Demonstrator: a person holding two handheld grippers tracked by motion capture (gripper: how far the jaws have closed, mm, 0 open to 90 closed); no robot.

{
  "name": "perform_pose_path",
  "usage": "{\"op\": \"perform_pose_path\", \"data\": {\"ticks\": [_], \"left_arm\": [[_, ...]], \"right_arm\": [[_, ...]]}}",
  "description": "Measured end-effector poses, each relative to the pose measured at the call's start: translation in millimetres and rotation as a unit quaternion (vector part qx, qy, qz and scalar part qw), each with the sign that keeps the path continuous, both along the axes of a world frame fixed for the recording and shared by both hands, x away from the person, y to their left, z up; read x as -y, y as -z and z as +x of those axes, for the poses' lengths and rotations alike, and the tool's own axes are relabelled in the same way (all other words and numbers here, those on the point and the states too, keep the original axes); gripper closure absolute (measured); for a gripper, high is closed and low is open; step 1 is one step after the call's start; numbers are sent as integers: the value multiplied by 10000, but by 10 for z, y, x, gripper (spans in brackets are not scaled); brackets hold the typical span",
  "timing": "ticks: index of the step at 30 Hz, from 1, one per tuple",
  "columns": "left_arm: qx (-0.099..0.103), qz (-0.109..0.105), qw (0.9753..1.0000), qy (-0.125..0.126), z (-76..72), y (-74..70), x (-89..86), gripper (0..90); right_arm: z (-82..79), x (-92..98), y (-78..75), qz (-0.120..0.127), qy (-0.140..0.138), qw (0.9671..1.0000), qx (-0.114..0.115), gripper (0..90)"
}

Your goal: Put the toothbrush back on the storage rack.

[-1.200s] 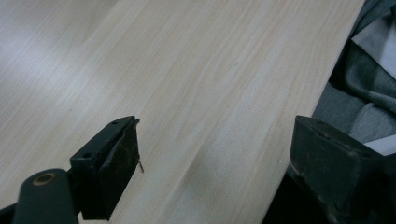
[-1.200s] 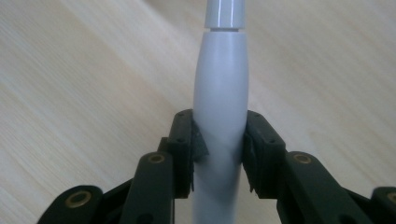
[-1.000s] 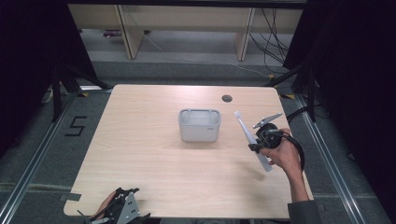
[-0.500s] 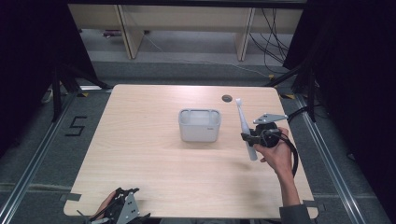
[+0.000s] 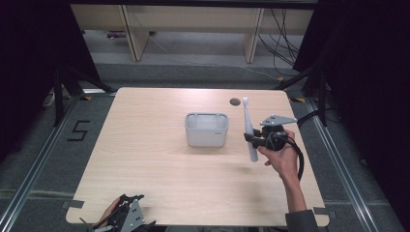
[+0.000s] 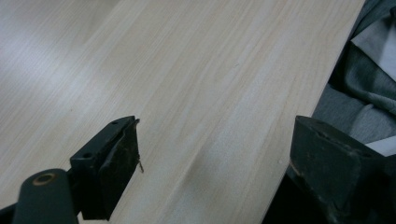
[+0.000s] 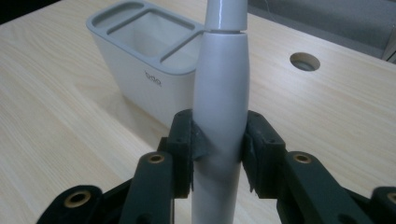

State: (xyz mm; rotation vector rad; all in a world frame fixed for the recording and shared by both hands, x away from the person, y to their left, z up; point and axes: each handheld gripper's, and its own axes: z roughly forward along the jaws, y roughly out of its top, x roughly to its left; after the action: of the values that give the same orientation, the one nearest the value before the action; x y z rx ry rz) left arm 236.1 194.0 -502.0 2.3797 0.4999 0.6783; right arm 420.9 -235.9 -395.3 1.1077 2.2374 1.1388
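Observation:
My right gripper [image 5: 252,138] is shut on a long grey-white electric toothbrush [image 5: 249,130], held nearly upright above the table just right of the holder. In the right gripper view both pads clamp the toothbrush handle [image 7: 220,107] at its thick part, gripper [image 7: 218,140]. A grey holder [image 5: 207,129] with several compartments stands at the table's middle; the same holder [image 7: 140,60] sits behind and left of the handle. My left gripper [image 5: 126,212] rests at the table's front edge on the left. Its jaws stand wide apart over bare wood, gripper [image 6: 215,154] holding nothing.
A round cable hole [image 5: 235,101] lies in the table [image 5: 145,169] behind the toothbrush; the hole [image 7: 304,61] is at right in the right gripper view. Grey clothing [image 6: 364,88] lies past the table edge. Shelving and cables stand beyond the far edge.
The right gripper has swung the toothbrush from a tilt to nearly upright and carried it left toward the holder. The left gripper has stayed put.

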Motion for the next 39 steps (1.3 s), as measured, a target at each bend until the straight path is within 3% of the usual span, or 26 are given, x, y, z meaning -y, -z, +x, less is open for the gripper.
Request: {"op": "perform_pose_path", "data": {"ticks": [1,4,7,11,12,14,18,21,22,24,25,27,30,31,32,33,35,37,39], "left_arm": [[5,5,10000,4,2,-2,-2,151],[-71,-8,10000,54,0,-8,-11,151],[-13,2,10000,19,0,-5,-5,152],[-60,-7,10000,51,2,-5,-10,151],[-85,17,10000,49,1,-9,-11,151],[13,6,10000,-5,0,0,-3,152],[-68,12,10000,60,0,-14,-14,151],[10,4,10000,7,0,-4,-6,152],[-20,7,10000,33,-1,-8,-8,152],[-2,8,10000,17,0,-6,-7,151],[-97,45,9999,74,0,-22,-16,152],[-103,40,9999,69,0,-21,-16,151],[-46,-1,10000,46,3,-7,-10,152],[14,9,10000,5,1,-2,-6,151],[-18,7,10000,23,2,-5,-8,151],[-74,-8,10000,64,0,-11,-13,151],[-50,-10,10000,42,2,-2,-10,151],[-69,-12,10000,56,4,-2,-9,151],[-81,-12,9999,68,6,-4,-10,151]], "right_arm": [[-3,-15,-5,81,-33,9999,-73,671],[12,-45,-14,213,-85,9997,4,671],[20,-97,-35,302,-111,9995,8,671],[40,-157,-97,213,-260,9993,161,671],[40,-192,-99,365,-243,9989,148,671],[54,-221,-127,411,-312,9986,141,671],[87,-313,-151,484,-393,9980,115,671],[122,-369,-174,544,-452,9974,114,671],[118,-399,-180,633,-410,9971,22,671],[140,-439,-194,579,-432,9973,100,671],[145,-459,-205,621,-429,9971,80,671],[173,-487,-225,697,-529,9961,118,671],[199,-531,-259,721,-554,9957,164,671],[187,-555,-271,772,-437,9960,52,671],[222,-566,-269,741,-518,9957,192,671],[227,-590,-274,778,-492,9957,98,671],[258,-623,-273,795,-465,9956,194,671],[269,-655,-291,815,-463,9956,81,671],[300,-692,-298,900,-501,9946,111,671]]}}
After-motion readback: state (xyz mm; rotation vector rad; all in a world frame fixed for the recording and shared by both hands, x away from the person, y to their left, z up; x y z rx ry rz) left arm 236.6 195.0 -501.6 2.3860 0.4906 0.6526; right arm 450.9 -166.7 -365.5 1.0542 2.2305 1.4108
